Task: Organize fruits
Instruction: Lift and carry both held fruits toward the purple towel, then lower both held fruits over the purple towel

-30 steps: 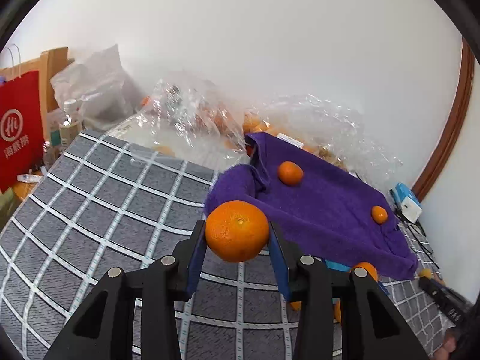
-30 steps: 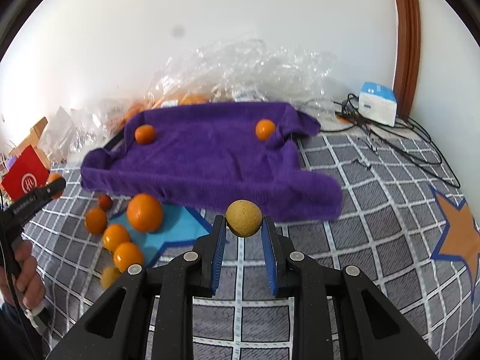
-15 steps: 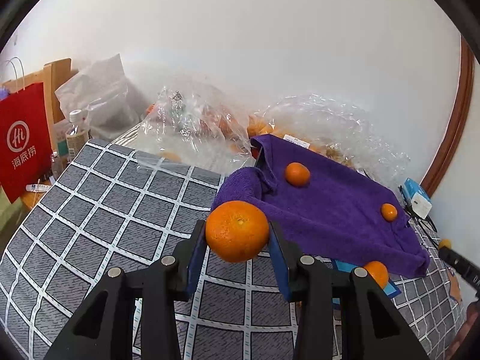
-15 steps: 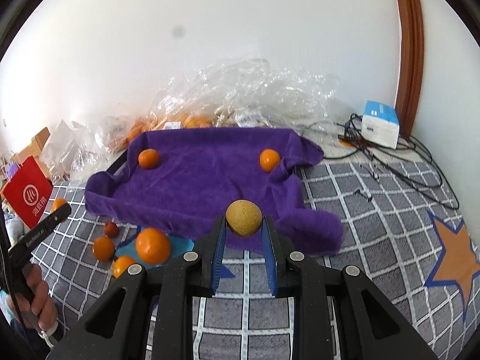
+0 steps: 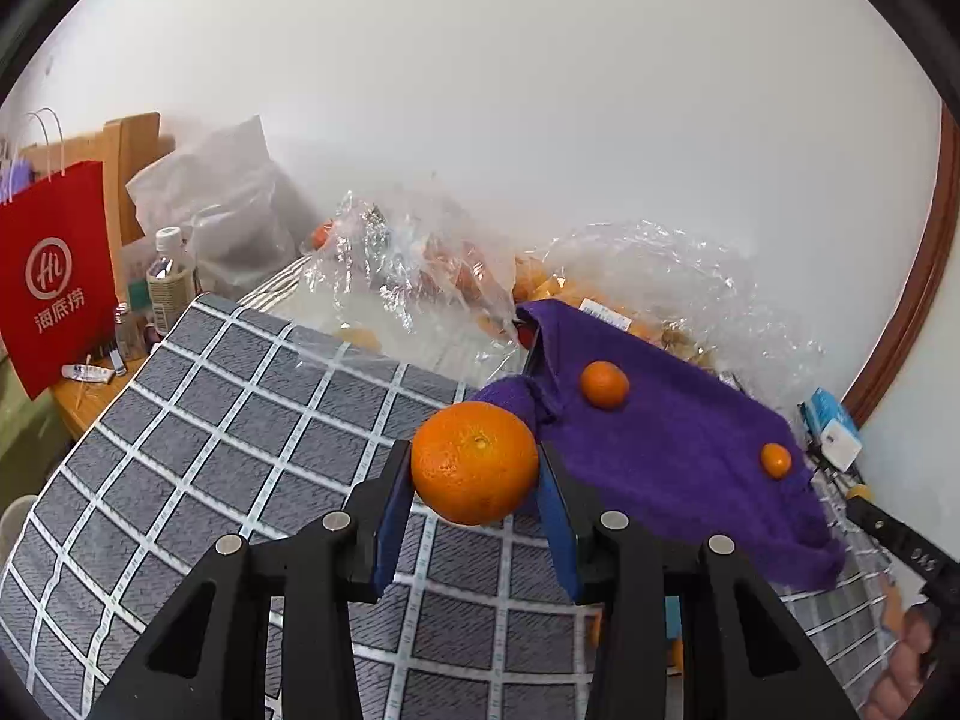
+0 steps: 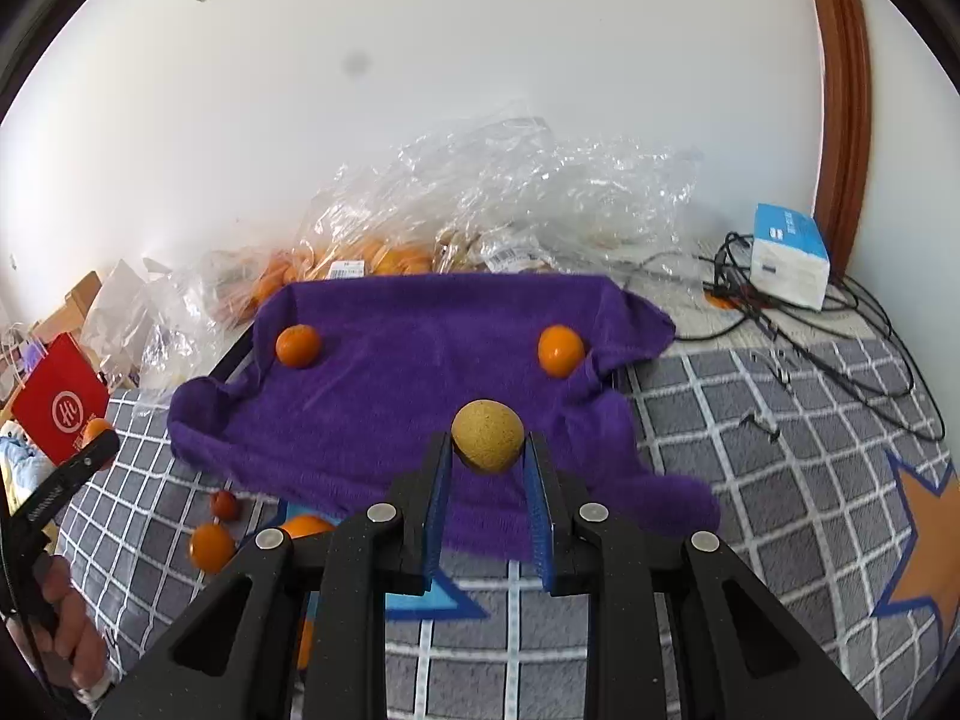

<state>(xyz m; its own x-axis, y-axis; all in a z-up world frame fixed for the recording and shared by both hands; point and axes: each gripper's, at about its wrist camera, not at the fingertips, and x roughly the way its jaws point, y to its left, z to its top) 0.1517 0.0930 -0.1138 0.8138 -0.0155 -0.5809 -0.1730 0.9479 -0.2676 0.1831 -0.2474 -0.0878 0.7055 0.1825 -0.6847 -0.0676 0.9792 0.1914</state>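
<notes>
My left gripper (image 5: 474, 483) is shut on a large orange (image 5: 474, 462) and holds it above the grey checked cloth, left of the purple towel (image 5: 678, 456). Two small oranges (image 5: 604, 384) (image 5: 776, 460) lie on that towel. My right gripper (image 6: 487, 450) is shut on a small tan round fruit (image 6: 487, 435) over the towel's near edge (image 6: 420, 420). The towel's two oranges show in the right wrist view (image 6: 298, 345) (image 6: 560, 350). Loose oranges (image 6: 211, 546) lie on the cloth at the lower left.
Clear plastic bags with more fruit (image 6: 480, 210) lie against the wall behind the towel. A red paper bag (image 5: 54, 276) and bottles (image 5: 165, 276) stand at the left. A blue-white box (image 6: 789, 255) and black cables (image 6: 840, 324) lie at the right.
Both grippers have risen and drawn back with their fruits held; the towel and loose oranges now sit lower and farther off in both views.
</notes>
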